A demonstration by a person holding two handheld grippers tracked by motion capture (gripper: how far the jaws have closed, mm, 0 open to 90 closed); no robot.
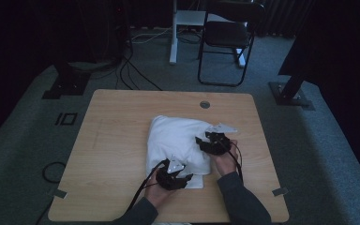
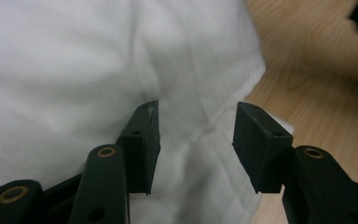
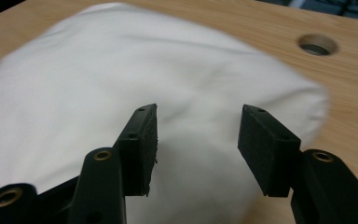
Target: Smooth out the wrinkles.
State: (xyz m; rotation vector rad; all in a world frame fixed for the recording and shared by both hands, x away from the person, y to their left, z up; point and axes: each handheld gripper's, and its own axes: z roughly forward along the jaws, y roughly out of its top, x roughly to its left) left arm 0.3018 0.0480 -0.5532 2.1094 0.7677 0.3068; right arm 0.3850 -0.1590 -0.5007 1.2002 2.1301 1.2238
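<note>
Item: soft white cloth bundle, plump like a cased pillow (image 1: pixel 180 143), lying right of centre on my light wooden table (image 1: pixel 117 140), its near corner trailing a flat flap toward the front edge.

Left gripper (image 1: pixel 183 179): over that near flap, jaws spread with nothing pinched; white fabric shows between and beyond them in the left gripper view (image 2: pixel 196 135).

Right gripper (image 1: pixel 201 140): at the bundle's right side, jaws likewise apart, hovering above the rounded cloth (image 3: pixel 196 135).

Step in hand, as I judge it: lining up both claws for a grasp. Next I would need to lower onto a fold and close, taking one layer cleanly.

Room: broad bare wood to the left; less on the right, toward the round cable hole (image 1: pixel 205 104). The front edge is near my forearms.
</note>
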